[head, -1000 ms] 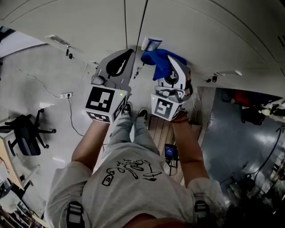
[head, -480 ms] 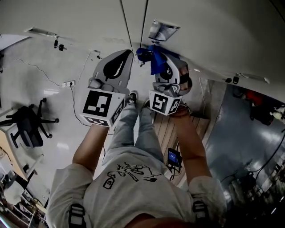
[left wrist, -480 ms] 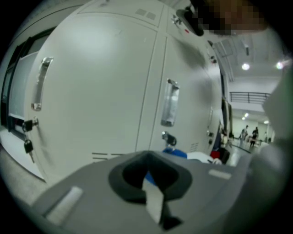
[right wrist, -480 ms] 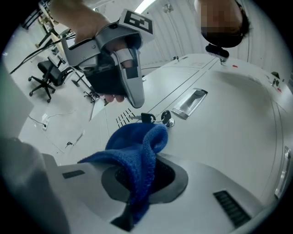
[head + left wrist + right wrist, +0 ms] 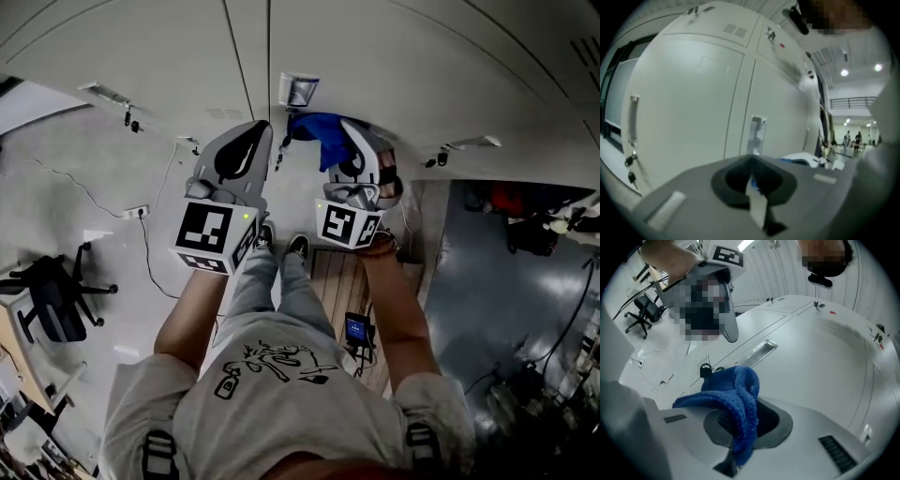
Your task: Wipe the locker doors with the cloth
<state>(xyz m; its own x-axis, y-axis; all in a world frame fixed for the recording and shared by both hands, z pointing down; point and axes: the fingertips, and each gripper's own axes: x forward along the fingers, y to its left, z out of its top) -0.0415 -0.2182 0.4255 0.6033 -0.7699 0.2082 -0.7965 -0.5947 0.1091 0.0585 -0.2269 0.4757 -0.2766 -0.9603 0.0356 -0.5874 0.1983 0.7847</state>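
Pale grey locker doors [image 5: 394, 56] fill the top of the head view, with a recessed handle [image 5: 298, 91] set by the seam between two of them. Just below and right of the handle, the right gripper [image 5: 354, 141] has its fingers clamped on the bunched blue cloth [image 5: 736, 394], which is at the door face. I cannot tell whether it is pressing on the door. Left of the handle, the left gripper [image 5: 258, 131] points at the doors with its fingers closed on nothing.

Wiping looks to be in hand on the door right of the handle. The next move calls for pushing the cloth flat against the panel and sweeping it away from the handle without snagging on it.
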